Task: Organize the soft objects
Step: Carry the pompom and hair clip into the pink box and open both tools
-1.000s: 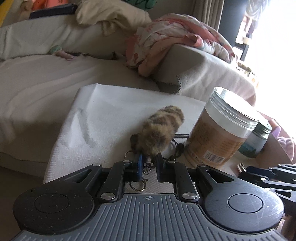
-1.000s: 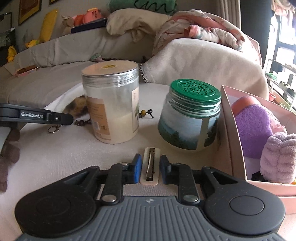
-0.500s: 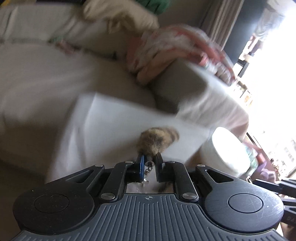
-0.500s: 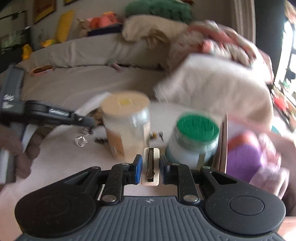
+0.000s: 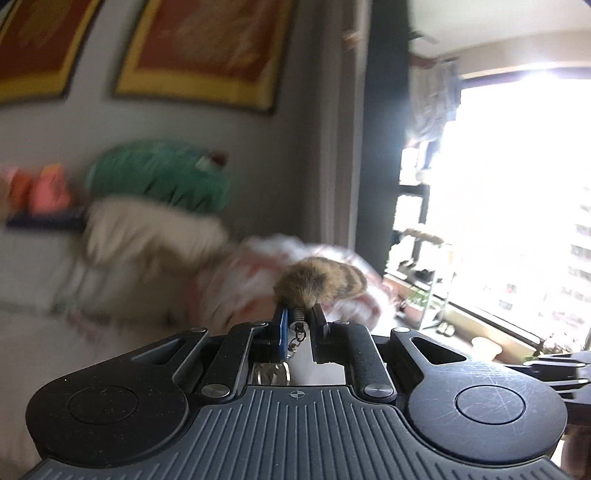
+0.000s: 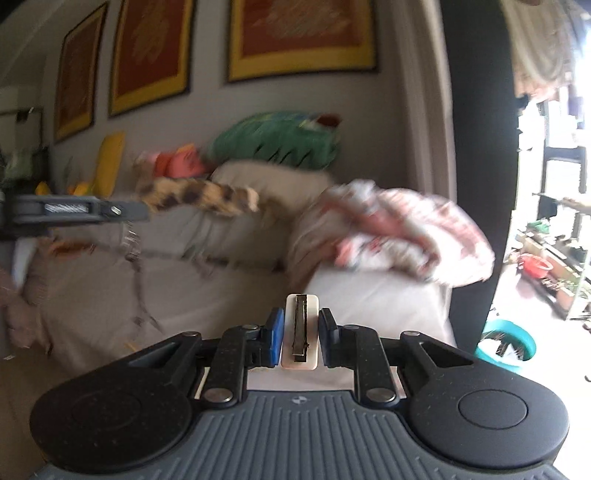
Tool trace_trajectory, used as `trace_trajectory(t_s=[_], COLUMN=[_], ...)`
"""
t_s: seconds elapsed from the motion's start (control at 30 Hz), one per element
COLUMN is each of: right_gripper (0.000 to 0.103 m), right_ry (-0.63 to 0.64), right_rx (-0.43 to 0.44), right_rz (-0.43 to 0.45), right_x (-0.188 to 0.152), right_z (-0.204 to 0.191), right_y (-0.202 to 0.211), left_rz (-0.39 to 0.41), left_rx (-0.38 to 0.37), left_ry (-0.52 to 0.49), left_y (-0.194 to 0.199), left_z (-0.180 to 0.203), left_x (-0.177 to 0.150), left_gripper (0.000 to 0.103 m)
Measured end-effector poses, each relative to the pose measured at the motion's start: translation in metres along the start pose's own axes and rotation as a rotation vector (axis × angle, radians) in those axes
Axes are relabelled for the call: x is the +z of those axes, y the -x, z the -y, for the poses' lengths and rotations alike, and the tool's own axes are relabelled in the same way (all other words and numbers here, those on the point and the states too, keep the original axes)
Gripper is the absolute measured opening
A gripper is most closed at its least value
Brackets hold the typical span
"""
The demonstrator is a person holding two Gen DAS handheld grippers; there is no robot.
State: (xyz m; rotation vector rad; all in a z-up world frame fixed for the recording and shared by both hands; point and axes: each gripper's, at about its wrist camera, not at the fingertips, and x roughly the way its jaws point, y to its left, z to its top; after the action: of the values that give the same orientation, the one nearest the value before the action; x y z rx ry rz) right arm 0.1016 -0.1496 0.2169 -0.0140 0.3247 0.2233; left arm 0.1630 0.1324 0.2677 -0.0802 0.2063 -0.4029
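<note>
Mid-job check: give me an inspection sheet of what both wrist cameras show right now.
Surface: beige-covered sofa; no table in view.
Job's things: brown spotted furry tail keychain, cream hair clip with dark metal bar, both held in the air.
Clutter: green cushion, pink floral blanket.
Grippers: left gripper shut on the keychain; right gripper shut on the clip.
Cables: nothing seen.
Surroundings: red gold-framed pictures, bright window.

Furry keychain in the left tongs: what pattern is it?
Tan fur with dark brown spots on the furry keychain; clearest in the right wrist view.
</note>
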Motion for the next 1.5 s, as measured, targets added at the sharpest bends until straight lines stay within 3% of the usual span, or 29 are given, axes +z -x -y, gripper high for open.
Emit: trace_trajectory(t_s=[0.2,0.33,0.43,0.6,0.77,0.87,1.0,1.1,1.27,1.37,1.5], right_gripper=[0.02,0.02,0.02,0.02,0.02,0.02,0.02,0.02,0.02,0.019,0.019], right_ry=[-0.055,-0.079,-0.095,-0.129,-0.163,-0.198,-0.25,-0.303,-0.424,-0.445,-0.495], right_rx=[-0.073,-0.109,-0.124,-0.141,-0.149,-0.132,-0.087,-0.026,0.041,0.009,0.031], right_rz=[0.067,0.086,0.092,0.081,0.029,-0.038,-0.157,-0.276,-0.444,-0.475,-0.508], right_x=[0.002,-0.006,-0.015,-0.032,-0.053,-0.068,-0.094,-0.117,-0.152,-0.156,-0.151], right_z=[0.057,0.089,0.108,0.129,0.142,0.15,0.157,0.155,0.15,0.146,0.144], right_y=[0.038,0.059,0.068,0.071,0.058,0.041,0.013,-0.018,-0.073,-0.092,-0.109], left_rz=[0.038,0.024,-0.028,-0.15,-0.352,-0.476,-0.488,-0.499,-0.552,-0.589,-0.597], left_rx=[-0.077,-0.126,-0.189,-0.278,-0.384,-0.324,-0.208,-0.135,-0.228,-0.219,-0.209], left_ry=[-0.048,-0.062,-0.004,0.071,0.145,0.085,0.012,-0.032,-0.041,-0.07,-0.071], left_y=[0.0,-0.01,-0.026,-0.067,-0.112,-0.139,-0.151,-0.15,-0.133,-0.124,-0.124], left_z=[0.068,0.107,0.125,0.155,0.174,0.182,0.173,0.162,0.16,0.169,0.166], left_x=[0.037,0.035,0.025,-0.02,-0.109,-0.159,-0.193,-0.191,-0.191,-0.201,-0.209], left_gripper=[0.014,0.014,0.014,0.014,0.015,0.017,0.017,0.017,0.017,0.017,0.017])
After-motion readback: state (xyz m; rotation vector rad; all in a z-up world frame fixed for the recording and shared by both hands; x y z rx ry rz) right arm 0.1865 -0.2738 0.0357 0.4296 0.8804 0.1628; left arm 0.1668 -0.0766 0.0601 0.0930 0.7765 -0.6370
